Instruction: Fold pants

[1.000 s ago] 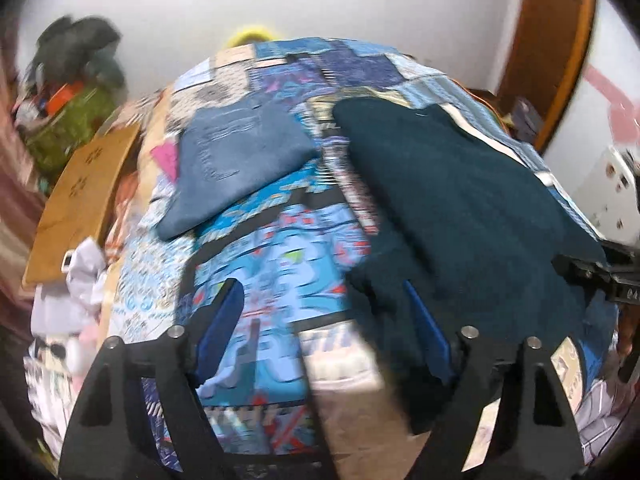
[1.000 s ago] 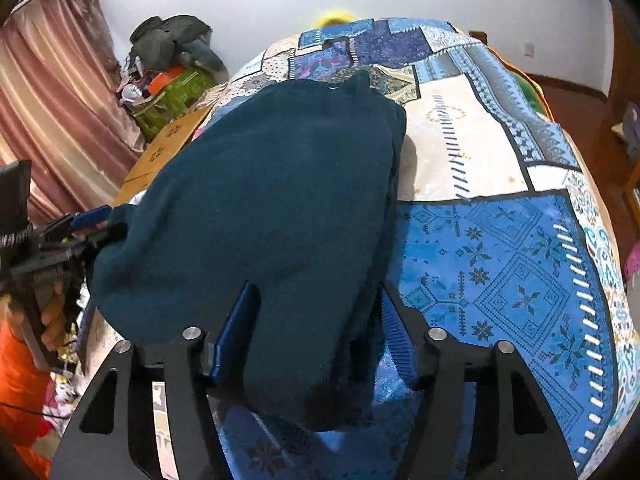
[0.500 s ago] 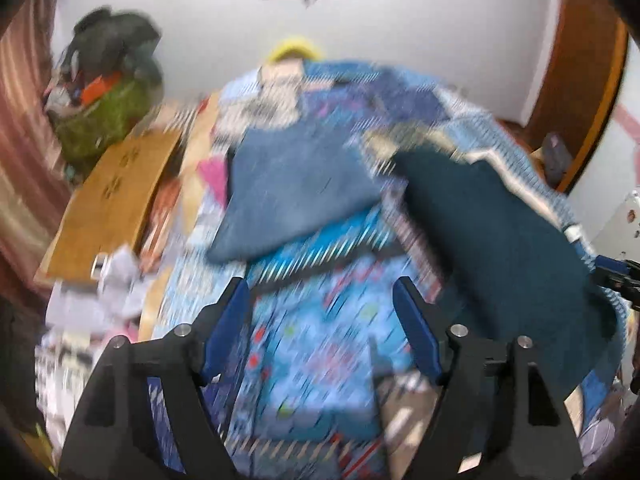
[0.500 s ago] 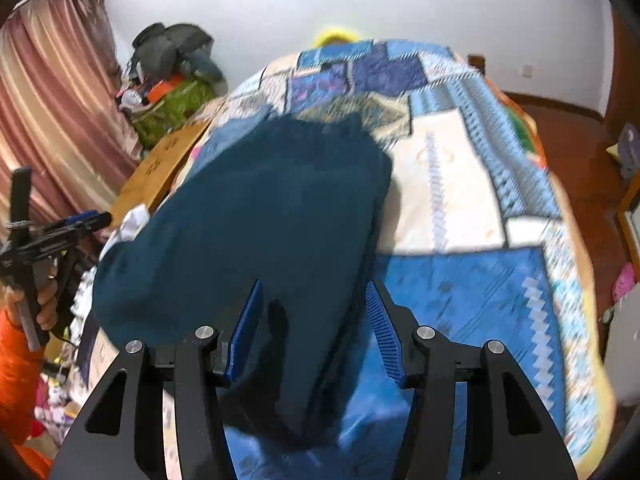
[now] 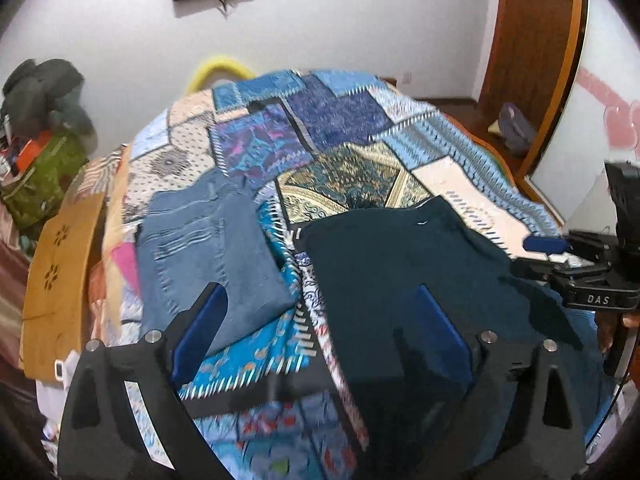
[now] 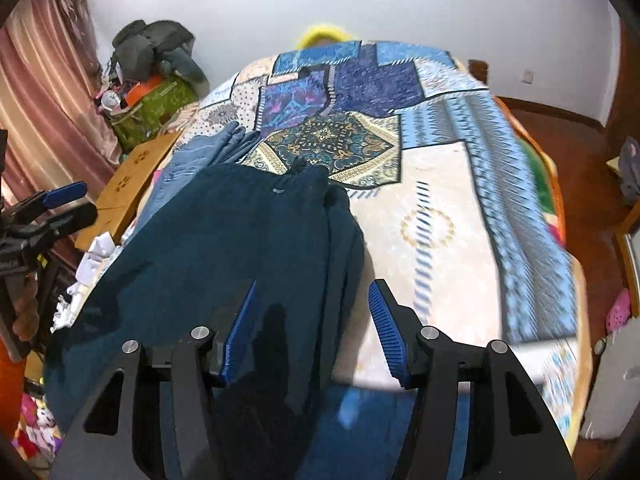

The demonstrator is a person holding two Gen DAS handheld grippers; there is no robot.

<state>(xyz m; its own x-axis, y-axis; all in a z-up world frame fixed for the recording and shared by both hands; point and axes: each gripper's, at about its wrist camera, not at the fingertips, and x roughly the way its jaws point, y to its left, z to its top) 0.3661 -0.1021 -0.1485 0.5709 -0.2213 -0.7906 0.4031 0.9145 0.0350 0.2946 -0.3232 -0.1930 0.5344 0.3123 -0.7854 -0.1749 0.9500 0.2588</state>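
Dark teal pants [image 5: 416, 280] lie folded lengthwise on the patchwork bedspread [image 5: 340, 132], waistband toward the far end; they also show in the right wrist view [image 6: 224, 248]. My left gripper [image 5: 320, 320] is open and empty, held above the bed between the teal pants and the jeans. My right gripper [image 6: 308, 312] is open and empty above the near end of the teal pants. Each gripper shows at the edge of the other's view, the right one [image 5: 560, 252] and the left one [image 6: 60, 204].
Folded blue jeans [image 5: 208, 248] lie on the bed left of the teal pants. A wooden board [image 5: 60, 264] leans at the bed's left side. A green bag with dark clothes [image 6: 152, 92] stands by the curtain. A wooden door [image 5: 532, 52] is at the right.
Both grippers have let go of the teal pants and pulled back and up. The pants now lie flat on the bed. The views have tilted up toward the far wall.
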